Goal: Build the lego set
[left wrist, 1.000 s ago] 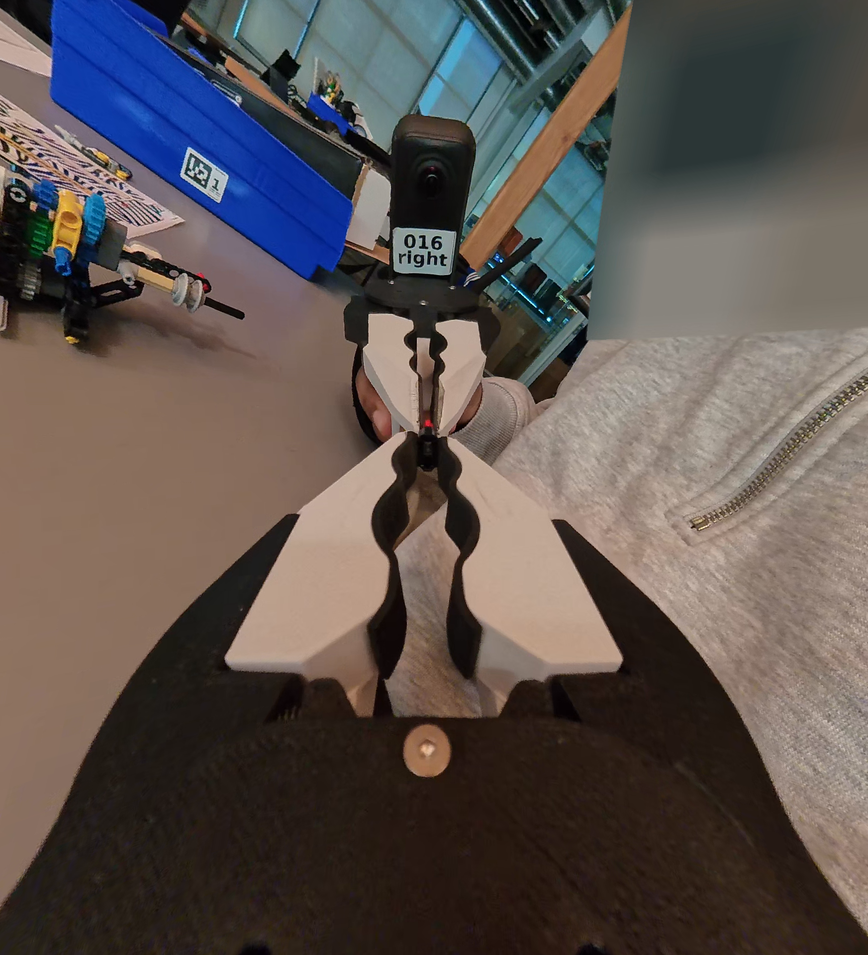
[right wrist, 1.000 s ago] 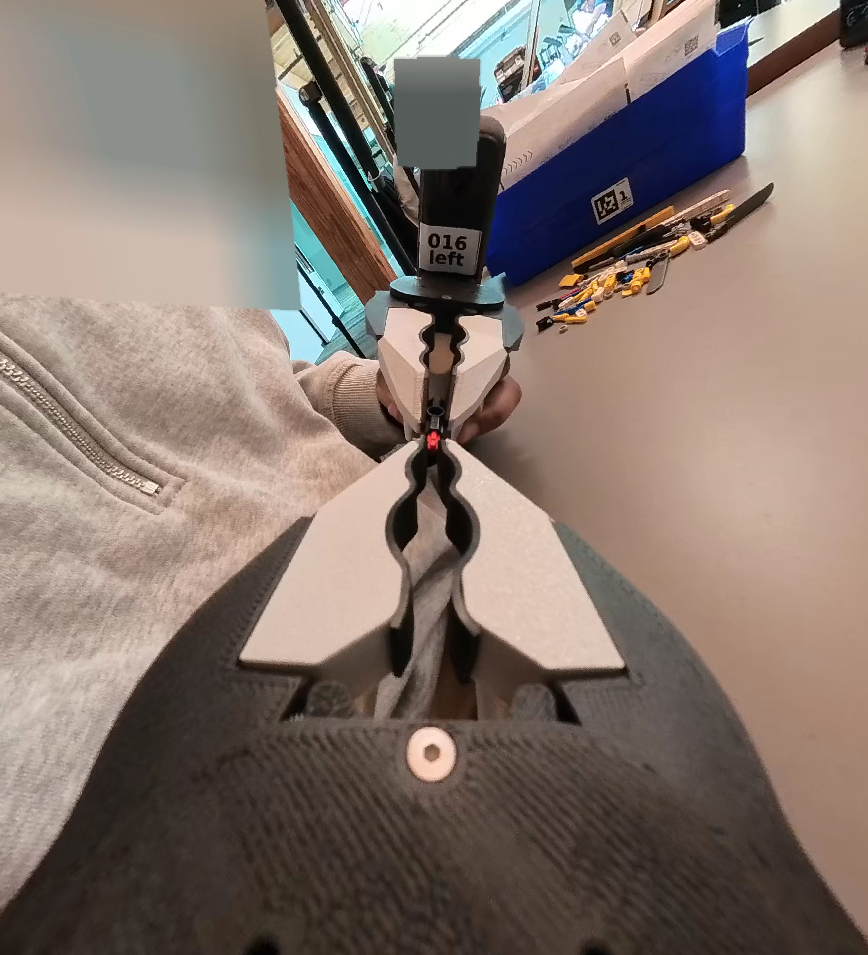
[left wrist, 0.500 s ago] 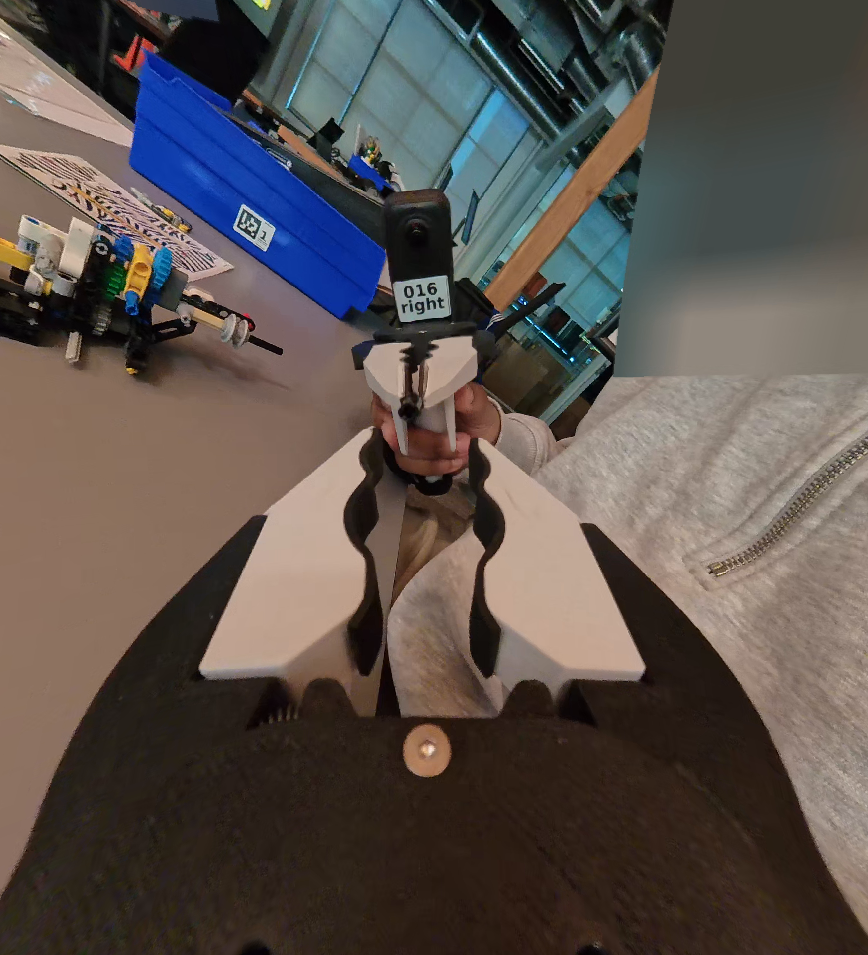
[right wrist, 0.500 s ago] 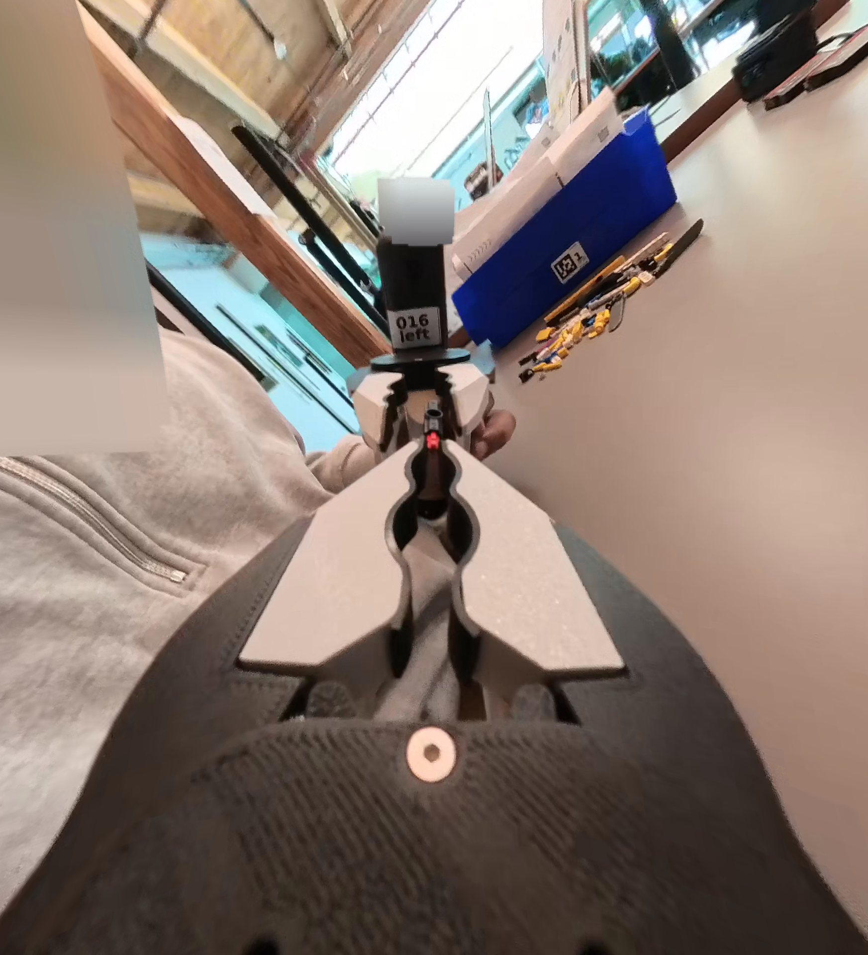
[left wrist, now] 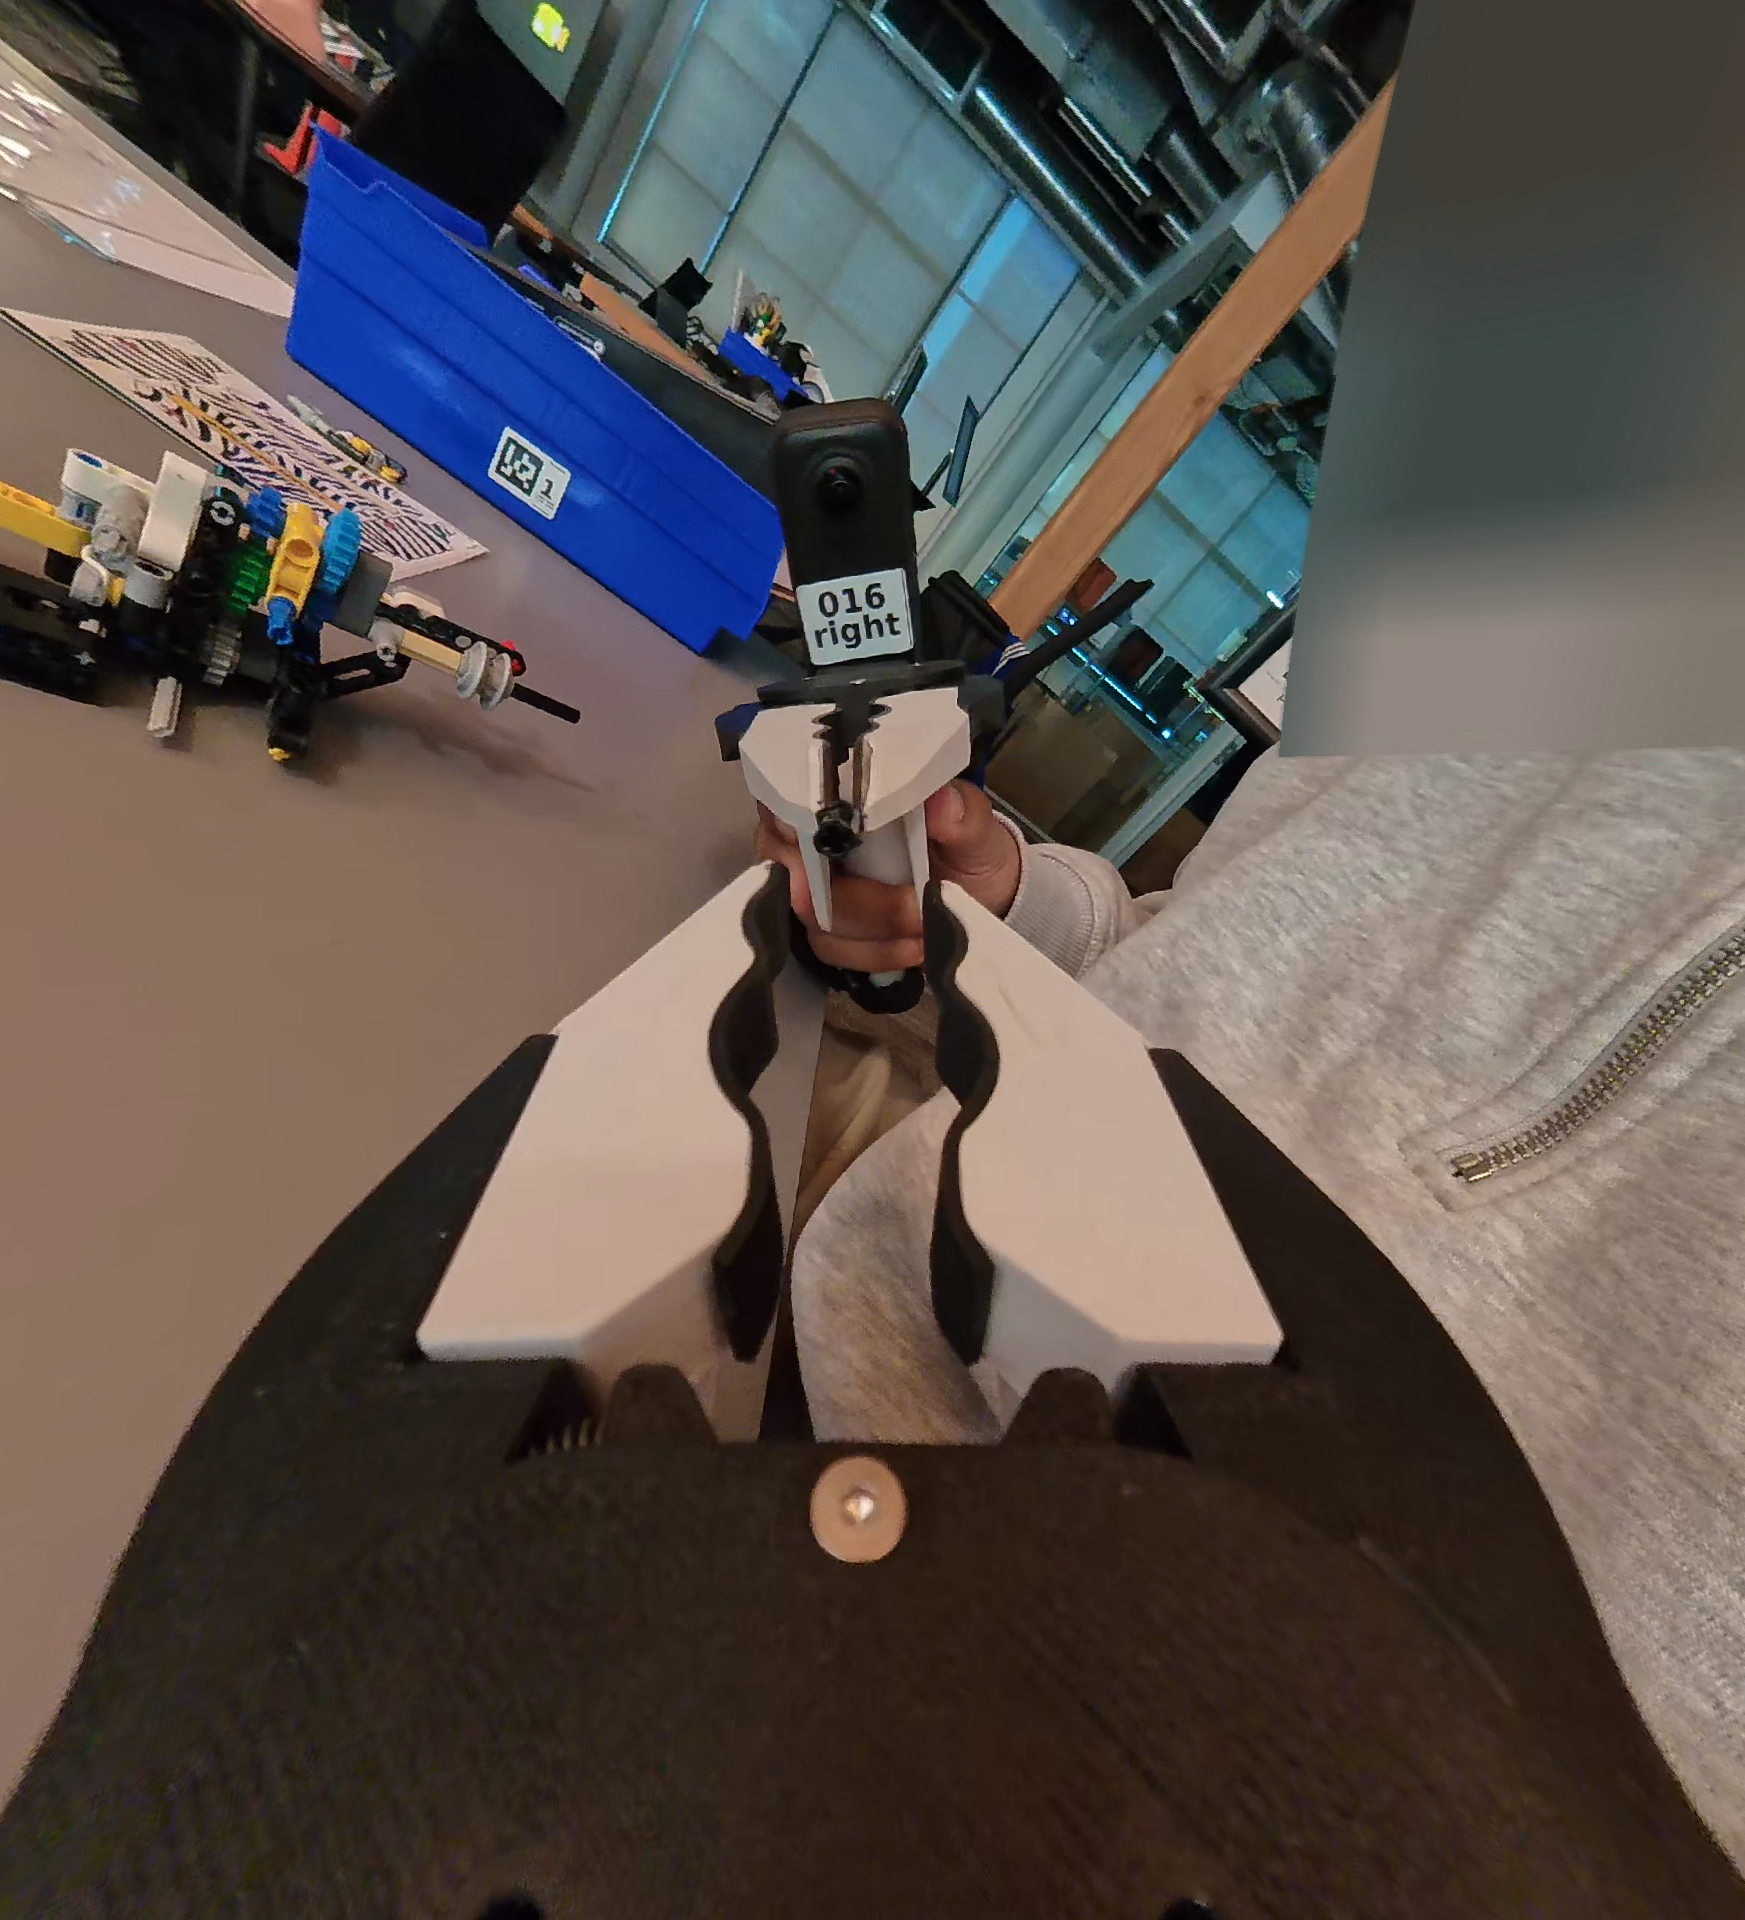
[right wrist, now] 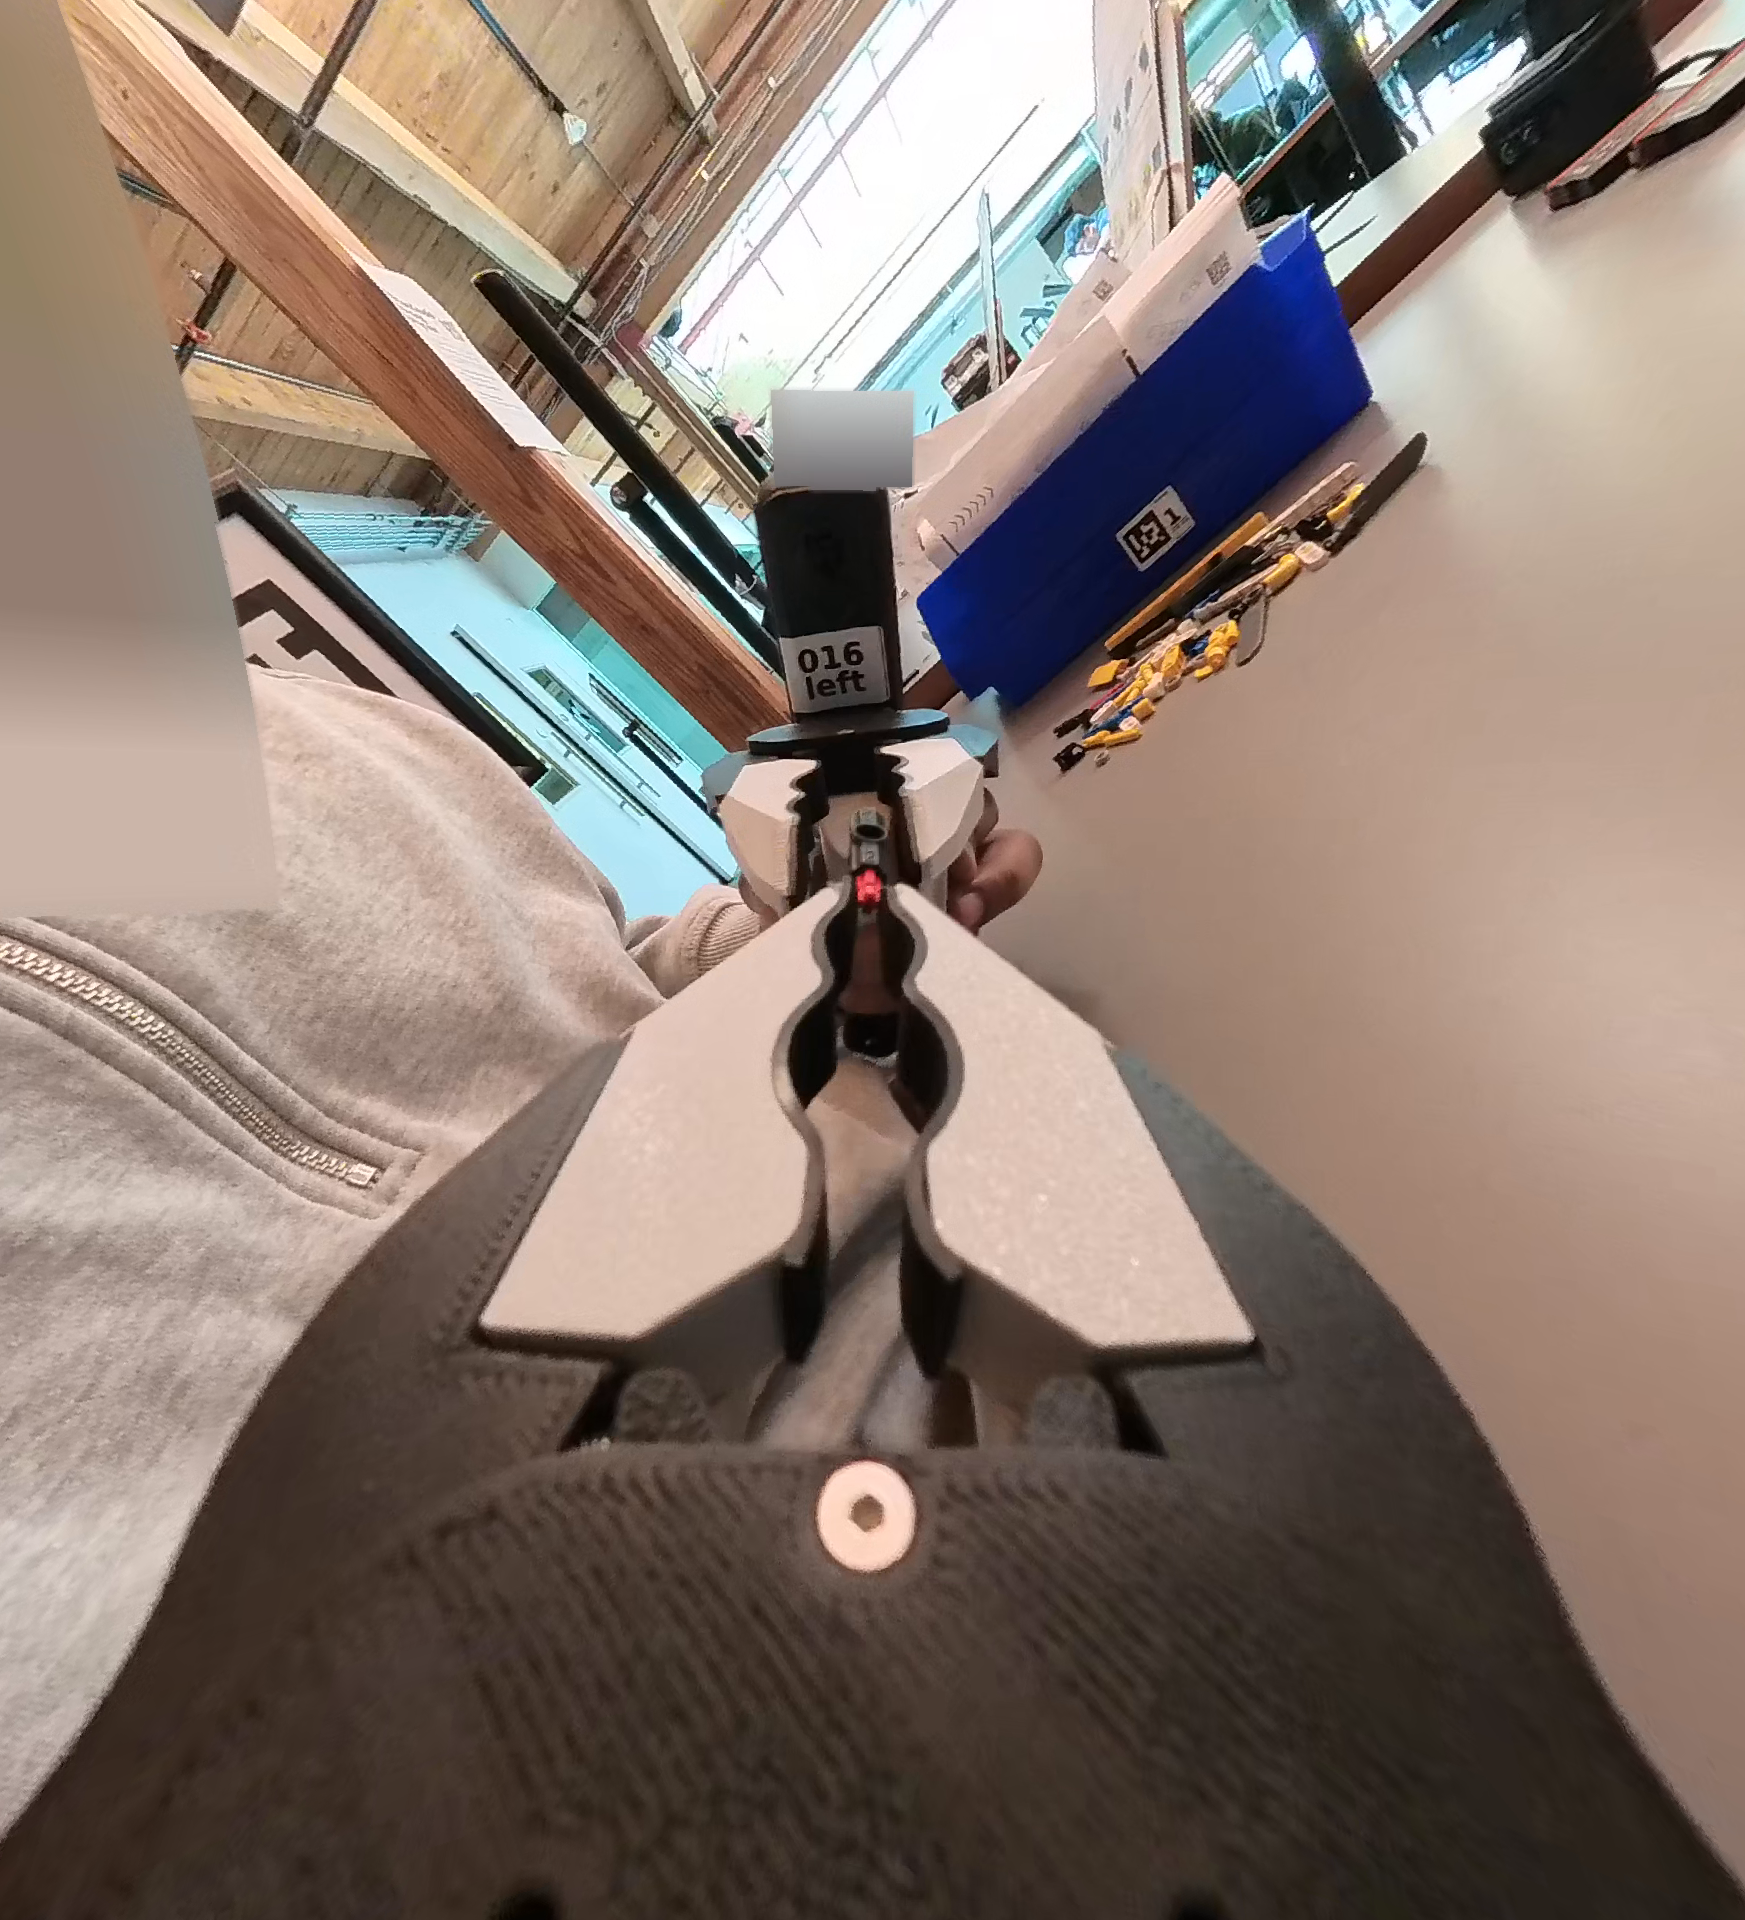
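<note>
My right gripper (right wrist: pixel 868 909) is shut on a small black Lego pin with a red end (right wrist: pixel 866 857), which sticks out past its tips. It faces my left gripper (left wrist: pixel 852 904), which is open and empty a short way off. In the left wrist view the right gripper (left wrist: pixel 840 805) shows straight ahead with the black pin (left wrist: pixel 836 831) in its tips. In the right wrist view the left gripper (right wrist: pixel 852 795) shows behind the pin with its jaws apart. A partly built Lego model (left wrist: pixel 224 582), black with yellow, blue, green and white parts, lies on the grey table (left wrist: pixel 224 1039).
A blue bin (left wrist: pixel 535 457) stands behind the model, with a printed sheet (left wrist: pixel 224 416) beside it. Several loose yellow and black pieces (right wrist: pixel 1190 644) lie by a blue bin (right wrist: pixel 1159 520) holding white boxes. A person in a grey zipped sweater (left wrist: pixel 1470 1143) is close behind both grippers. Both grippers' tips are close together, under 4 cm apart. The partly built Lego model (left wrist: pixel 224 582) is about equally far from each gripper, around 15 cm.
My left gripper has opened and let go of the pin. The two grippers have drawn apart. My right gripper keeps hold of the pin.
</note>
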Demonstrator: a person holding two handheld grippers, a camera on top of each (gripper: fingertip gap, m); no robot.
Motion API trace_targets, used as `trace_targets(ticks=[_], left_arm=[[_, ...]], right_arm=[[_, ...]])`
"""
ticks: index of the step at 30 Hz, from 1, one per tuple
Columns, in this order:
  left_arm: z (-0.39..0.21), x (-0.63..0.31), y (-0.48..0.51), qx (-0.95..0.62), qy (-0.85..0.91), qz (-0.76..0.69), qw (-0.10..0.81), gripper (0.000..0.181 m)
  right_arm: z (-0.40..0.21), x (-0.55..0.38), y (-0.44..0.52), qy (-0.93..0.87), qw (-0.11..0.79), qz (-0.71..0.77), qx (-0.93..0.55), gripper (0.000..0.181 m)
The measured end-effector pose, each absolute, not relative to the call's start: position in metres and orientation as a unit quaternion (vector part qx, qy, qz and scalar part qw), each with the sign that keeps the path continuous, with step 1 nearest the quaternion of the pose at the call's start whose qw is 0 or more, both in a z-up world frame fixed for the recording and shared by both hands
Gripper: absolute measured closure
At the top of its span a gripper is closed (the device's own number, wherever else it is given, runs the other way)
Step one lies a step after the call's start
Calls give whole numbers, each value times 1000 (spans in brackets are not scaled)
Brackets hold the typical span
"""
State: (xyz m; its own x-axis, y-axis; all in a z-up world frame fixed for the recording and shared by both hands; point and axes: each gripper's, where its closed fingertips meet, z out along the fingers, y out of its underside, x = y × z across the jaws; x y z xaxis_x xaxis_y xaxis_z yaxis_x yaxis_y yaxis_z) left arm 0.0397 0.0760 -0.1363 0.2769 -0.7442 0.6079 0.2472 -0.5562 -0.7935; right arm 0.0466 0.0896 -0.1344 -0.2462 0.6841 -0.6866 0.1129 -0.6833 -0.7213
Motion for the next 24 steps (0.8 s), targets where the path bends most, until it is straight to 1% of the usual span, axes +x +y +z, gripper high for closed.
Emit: trace_targets(ticks=[15, 19, 24], left_arm=[[-136, 38, 78, -672, 180, -569, 439, 173], [-136, 37, 80, -671, 178, -561, 450, 181], [-133, 36, 79, -662, 172, -573, 451, 181]], right_arm=[[-138, 44, 88, -356, 207, 700, -584, 179], [-140, 44, 85, -357, 192, 705, -582, 179], [-143, 41, 78, -365, 175, 707, -580, 179]])
